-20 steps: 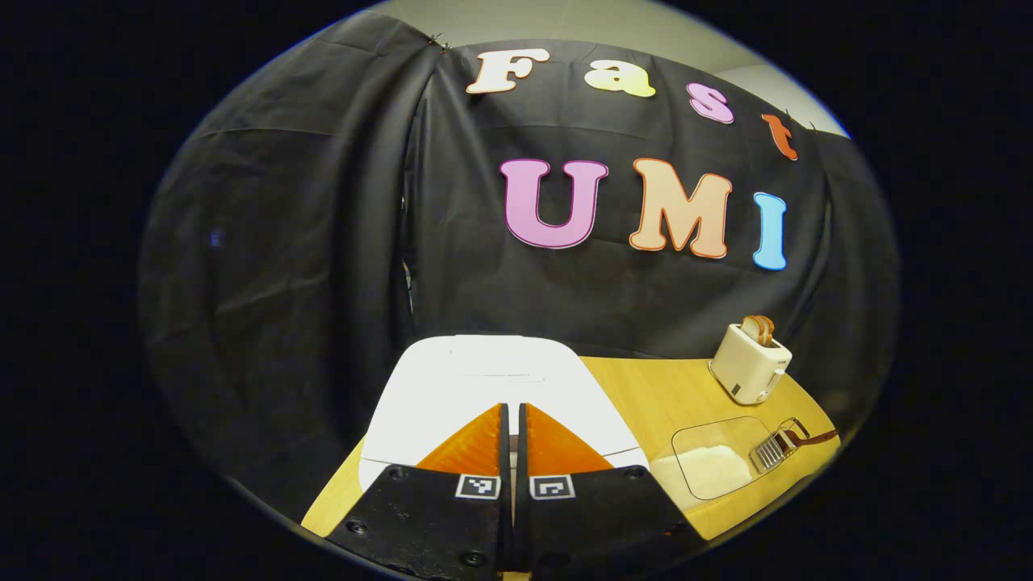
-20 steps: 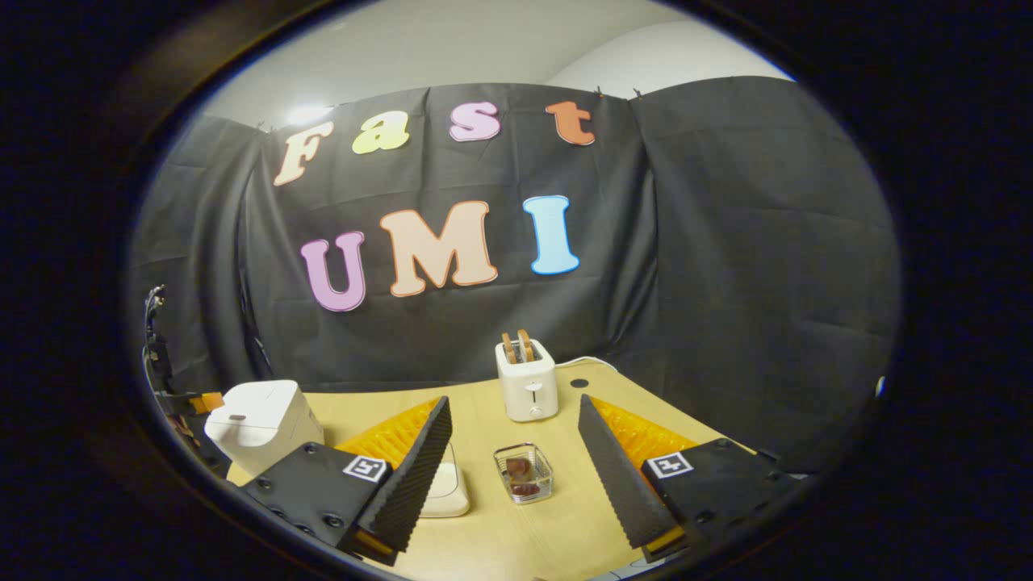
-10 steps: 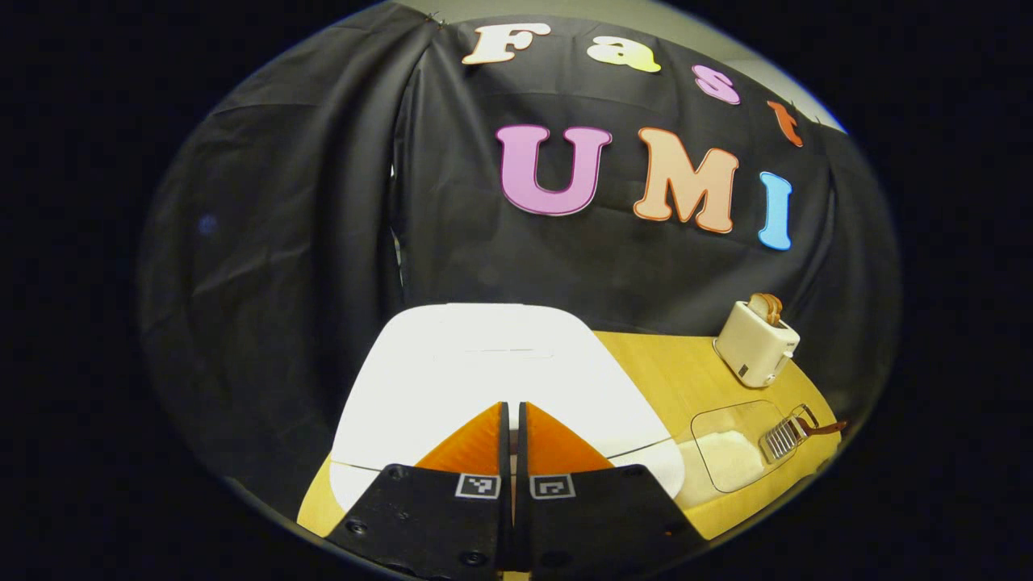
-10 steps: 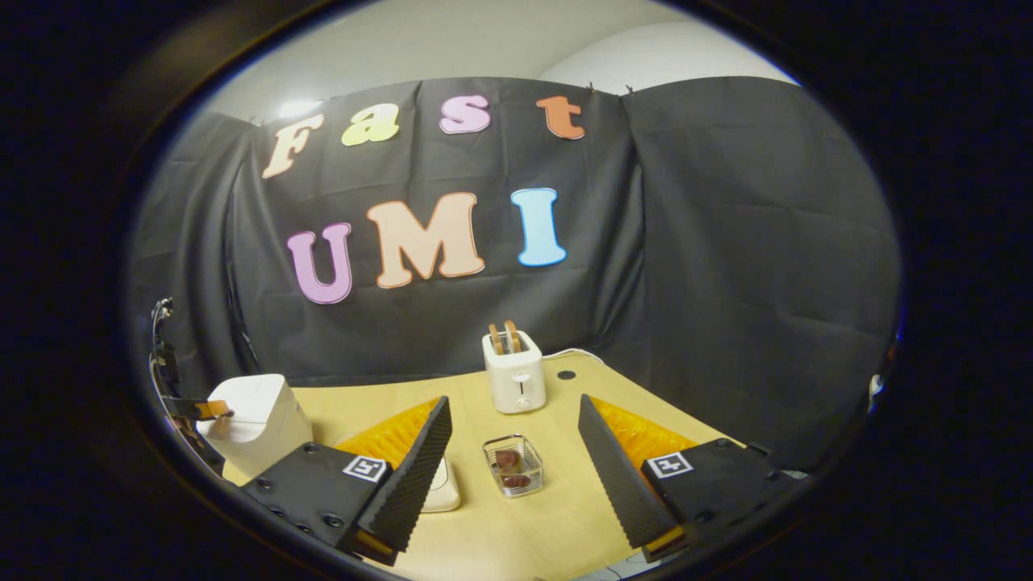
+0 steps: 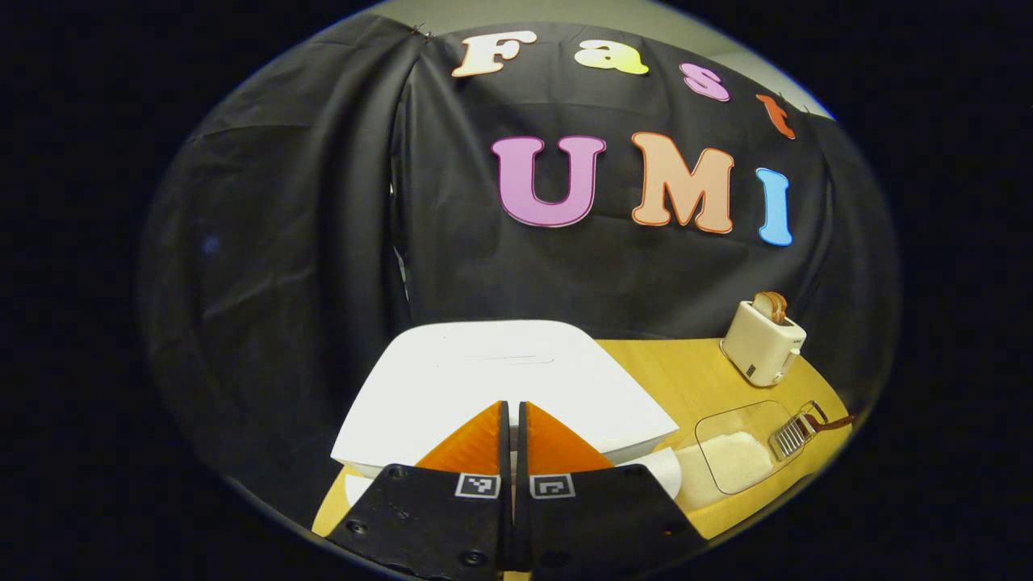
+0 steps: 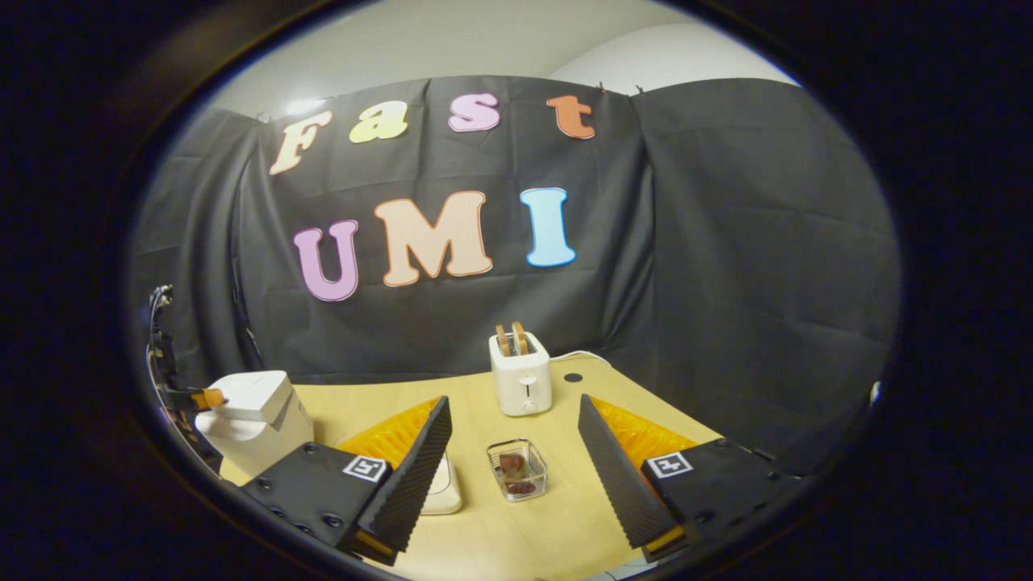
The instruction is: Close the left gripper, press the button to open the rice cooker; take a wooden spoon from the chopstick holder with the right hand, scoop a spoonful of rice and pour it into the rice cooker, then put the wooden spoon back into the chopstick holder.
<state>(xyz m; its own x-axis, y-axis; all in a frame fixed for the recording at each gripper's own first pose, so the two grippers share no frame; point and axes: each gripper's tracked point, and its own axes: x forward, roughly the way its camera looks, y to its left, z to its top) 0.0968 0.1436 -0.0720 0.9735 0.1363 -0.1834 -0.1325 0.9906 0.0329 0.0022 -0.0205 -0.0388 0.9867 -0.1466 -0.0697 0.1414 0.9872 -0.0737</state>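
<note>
The rice cooker [image 5: 500,379], a smooth white rounded box at the table's [image 6: 557,516] left end, sat right under the left gripper [image 5: 513,420], fingers pressed together; its lid [image 6: 257,393] looked cracked open. Hard, glossy plastic, likely sprung: a firm tip push suits it, no grasp. The clear rice container [image 5: 738,456] lay beside it, loose grains, light and spillable. The chopstick holder [image 6: 517,470], wire-framed, stood between the right gripper's [image 6: 514,452] wide-apart fingers; the wooden spoon's stiff handle looked the place to pinch.
</note>
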